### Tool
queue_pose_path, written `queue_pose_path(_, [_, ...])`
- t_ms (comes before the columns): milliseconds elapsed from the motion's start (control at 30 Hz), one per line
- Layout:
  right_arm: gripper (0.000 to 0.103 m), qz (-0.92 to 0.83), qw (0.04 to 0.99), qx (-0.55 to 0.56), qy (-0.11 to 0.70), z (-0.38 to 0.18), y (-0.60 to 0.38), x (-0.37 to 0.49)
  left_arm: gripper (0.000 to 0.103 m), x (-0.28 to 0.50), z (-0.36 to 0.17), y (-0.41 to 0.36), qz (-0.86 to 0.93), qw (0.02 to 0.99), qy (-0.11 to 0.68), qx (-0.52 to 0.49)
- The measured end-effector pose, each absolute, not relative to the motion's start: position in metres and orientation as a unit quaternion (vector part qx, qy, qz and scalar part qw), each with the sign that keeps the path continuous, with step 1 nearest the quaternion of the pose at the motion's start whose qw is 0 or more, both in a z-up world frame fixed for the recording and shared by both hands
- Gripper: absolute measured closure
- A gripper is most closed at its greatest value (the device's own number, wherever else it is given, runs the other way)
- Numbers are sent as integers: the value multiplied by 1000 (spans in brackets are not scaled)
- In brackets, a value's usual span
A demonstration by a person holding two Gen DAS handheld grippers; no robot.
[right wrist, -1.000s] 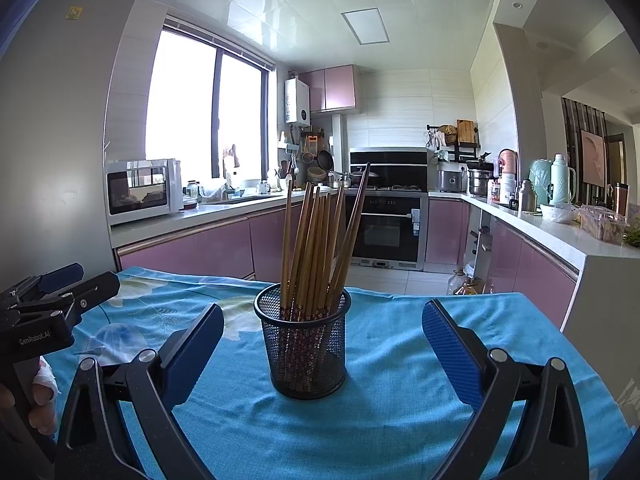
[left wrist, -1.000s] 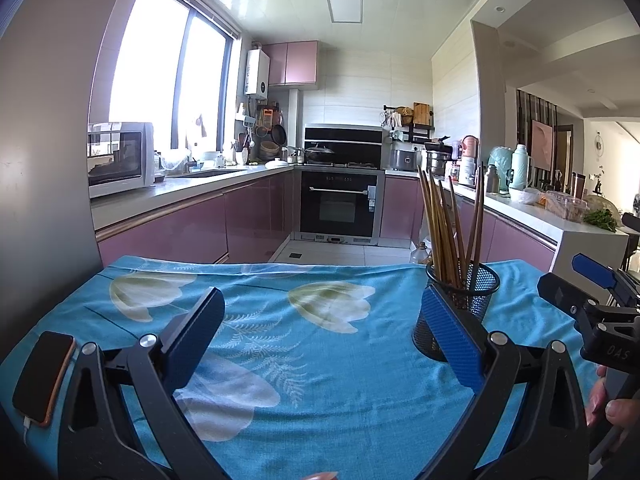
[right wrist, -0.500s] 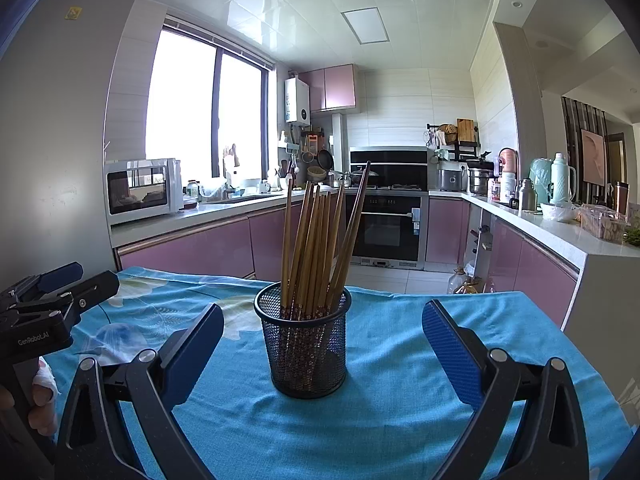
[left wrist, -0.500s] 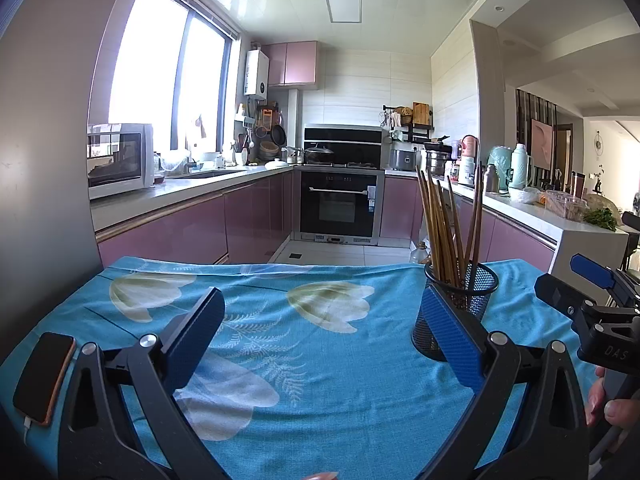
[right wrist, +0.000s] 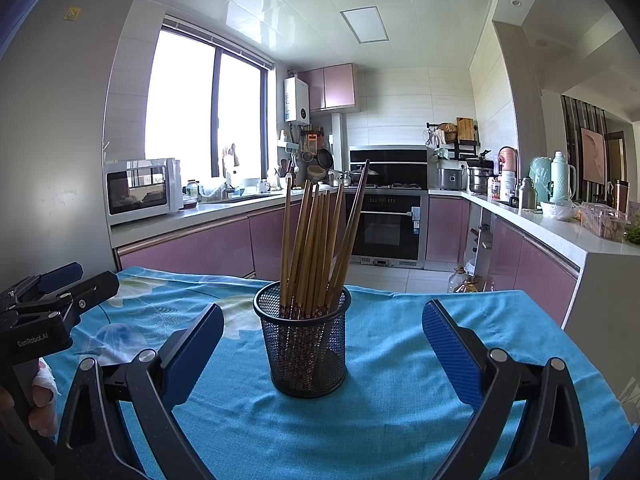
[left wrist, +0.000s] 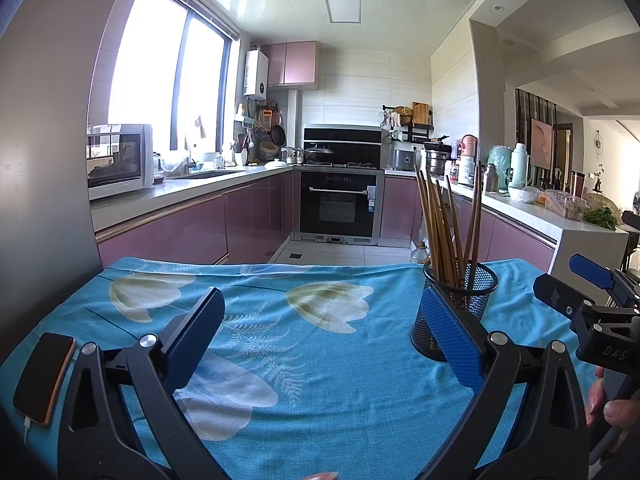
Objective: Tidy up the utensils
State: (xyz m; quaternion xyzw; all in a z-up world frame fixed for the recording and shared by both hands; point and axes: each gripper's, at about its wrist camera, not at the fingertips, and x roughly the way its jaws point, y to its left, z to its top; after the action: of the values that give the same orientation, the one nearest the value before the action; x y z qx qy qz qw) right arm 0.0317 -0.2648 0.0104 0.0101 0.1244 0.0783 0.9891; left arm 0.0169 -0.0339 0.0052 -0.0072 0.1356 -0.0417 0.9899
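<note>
A table draped in a turquoise cloth printed with pale tulips and fern sprays is seen in the foreground of a kitchen fitted with mauve cabinets. A black mesh holder filled with upright wooden chopsticks is stood on the cloth, framed between the widely parted fingers of the right gripper, which grasps nothing. The left gripper is likewise held open and empty above bare cloth, with the same holder seen just behind its right finger. A phone in an orange case is laid at the cloth's near left edge, a cable plugged into it. Beyond the table, a white microwave is set on the left counter beneath a bright window, a built-in oven is seen at the far wall, and flasks, pots and containers are lined along the right counter. The ceiling is lit by a square panel.
</note>
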Motion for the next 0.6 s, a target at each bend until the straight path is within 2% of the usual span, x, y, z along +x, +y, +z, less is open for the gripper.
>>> queue_pose_path(600, [7, 77, 989, 12, 127, 10, -265, 33, 6, 17, 5, -35, -42, 990, 137, -5])
